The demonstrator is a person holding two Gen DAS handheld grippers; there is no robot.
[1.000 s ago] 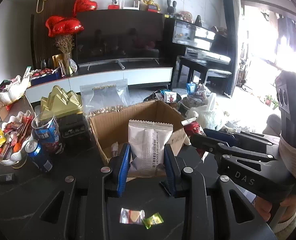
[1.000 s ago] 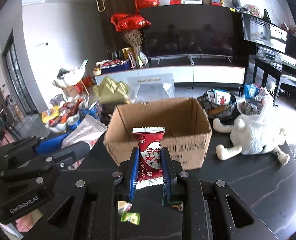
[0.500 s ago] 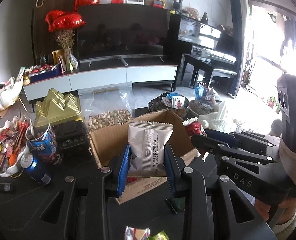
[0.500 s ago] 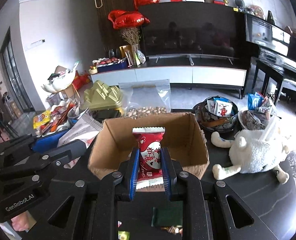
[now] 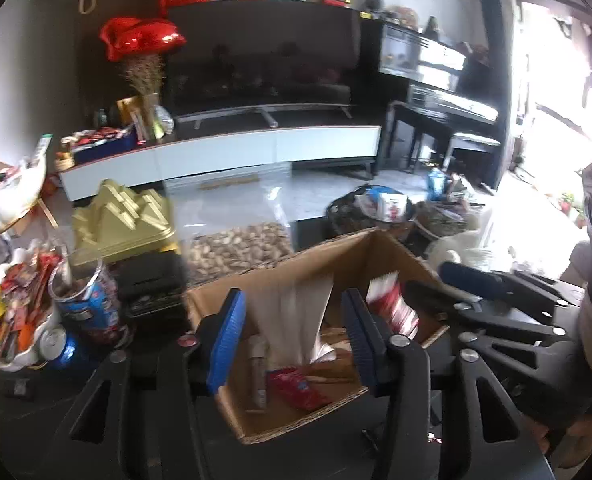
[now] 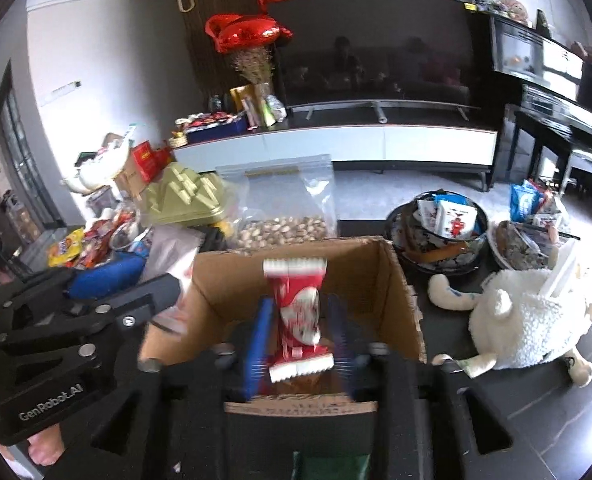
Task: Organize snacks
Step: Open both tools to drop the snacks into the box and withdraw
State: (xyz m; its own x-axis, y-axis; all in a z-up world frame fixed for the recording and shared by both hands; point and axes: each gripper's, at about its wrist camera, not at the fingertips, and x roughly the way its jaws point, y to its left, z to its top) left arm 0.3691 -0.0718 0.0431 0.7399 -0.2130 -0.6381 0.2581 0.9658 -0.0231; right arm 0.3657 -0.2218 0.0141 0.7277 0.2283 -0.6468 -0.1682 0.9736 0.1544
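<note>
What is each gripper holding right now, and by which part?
Nothing is firmly held. Both sets of jaws are opening over the cardboard box: the silver packet slips from the left gripper, the red packet from the right gripper.

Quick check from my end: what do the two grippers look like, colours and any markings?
Both are black plastic with round silver bolts and ribbed blue pads. The left gripper carries white "GenRobot.AI" lettering on its side, seen from the right wrist. The right gripper has pale tape wrapped round its body and a grey housing.
</note>
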